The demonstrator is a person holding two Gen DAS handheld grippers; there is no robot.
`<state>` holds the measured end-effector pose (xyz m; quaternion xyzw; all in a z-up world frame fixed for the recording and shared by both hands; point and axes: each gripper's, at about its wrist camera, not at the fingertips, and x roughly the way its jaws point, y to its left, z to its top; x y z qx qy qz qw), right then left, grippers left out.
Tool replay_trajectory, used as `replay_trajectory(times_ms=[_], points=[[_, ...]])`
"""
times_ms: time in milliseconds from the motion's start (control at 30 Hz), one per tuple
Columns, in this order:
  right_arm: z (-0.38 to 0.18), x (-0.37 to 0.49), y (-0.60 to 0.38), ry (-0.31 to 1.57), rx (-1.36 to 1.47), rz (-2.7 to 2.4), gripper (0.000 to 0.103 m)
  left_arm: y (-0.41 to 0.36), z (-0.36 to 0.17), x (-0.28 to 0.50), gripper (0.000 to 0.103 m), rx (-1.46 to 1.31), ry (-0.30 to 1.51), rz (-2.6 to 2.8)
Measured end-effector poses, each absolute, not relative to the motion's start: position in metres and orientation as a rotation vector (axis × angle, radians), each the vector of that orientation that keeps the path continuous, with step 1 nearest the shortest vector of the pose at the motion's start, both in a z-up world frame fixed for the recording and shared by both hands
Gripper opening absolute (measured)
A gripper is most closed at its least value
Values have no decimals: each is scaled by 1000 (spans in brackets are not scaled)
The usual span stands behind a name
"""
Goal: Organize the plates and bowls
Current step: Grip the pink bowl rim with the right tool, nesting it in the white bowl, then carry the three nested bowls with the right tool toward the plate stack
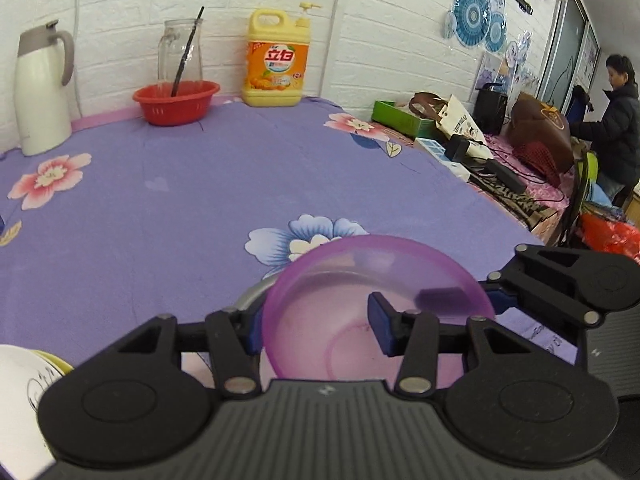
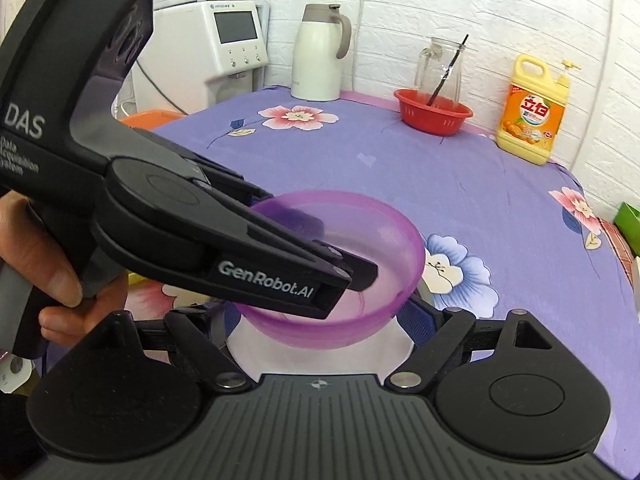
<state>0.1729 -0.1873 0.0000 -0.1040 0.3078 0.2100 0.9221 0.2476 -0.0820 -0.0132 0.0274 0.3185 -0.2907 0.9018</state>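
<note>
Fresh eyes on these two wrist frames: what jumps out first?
The translucent purple bowl near the front of the purple floral tablecloth, with the left tool gripping its rim: one finger inside, one outside. The right tool sits wide open just below the bowl. At the back wall, a yellow detergent jug, red basket and white thermos.

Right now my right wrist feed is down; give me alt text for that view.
The left gripper pinches the rim of a translucent purple bowl, one finger inside it, held above a purple floral tablecloth. The right gripper sits open just beneath the bowl.
</note>
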Motion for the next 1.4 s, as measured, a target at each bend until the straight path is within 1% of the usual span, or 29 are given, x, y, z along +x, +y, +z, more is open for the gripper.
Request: replay_trajectory(times_ms=[67, 100, 133, 200, 267, 367, 433, 533, 567, 667, 800, 1100, 1133, 1200, 1367, 1400], points=[[-2, 168, -191, 623, -210, 431, 103, -82, -14, 247, 51, 70, 653, -599], [-4, 167, -193, 625, -208, 433, 103, -82, -15, 247, 55, 69, 654, -591], [-5, 166, -194, 630, -205, 433, 103, -82, -16, 249, 56, 71, 657, -583], [-8, 163, -197, 631, -200, 429, 103, -81, -20, 251, 66, 71, 671, -562], [-10, 159, -201, 629, -190, 420, 103, -77, -22, 253, 68, 43, 677, -566], [-10, 156, -211, 638, -129, 422, 103, -71, -17, 251, 80, 2, 654, -557], [-9, 151, -218, 659, -77, 424, 103, -65, -10, 247, 81, -16, 625, -550], [-7, 135, -229, 660, 8, 444, 103, -55, -1, 244, 85, -73, 594, -535], [-5, 129, -233, 649, 40, 448, 103, -51, 1, 242, 87, -98, 584, -526], [0, 121, -241, 589, 113, 422, 103, -45, 4, 240, 87, -144, 571, -512], [0, 131, -244, 541, 111, 340, 103, -41, 3, 235, 87, -167, 578, -503], [-19, 147, -248, 617, 118, 323, 103, -32, -10, 238, 87, -206, 630, -476], [-16, 146, -249, 607, 125, 329, 103, -32, -11, 239, 88, -207, 632, -472], [-10, 142, -251, 586, 130, 325, 103, -30, -12, 239, 94, -208, 635, -456], [-13, 151, -247, 589, 123, 298, 103, -37, -20, 240, 95, -148, 680, -444], [-17, 154, -246, 605, 122, 293, 103, -38, -22, 240, 97, -130, 690, -439]])
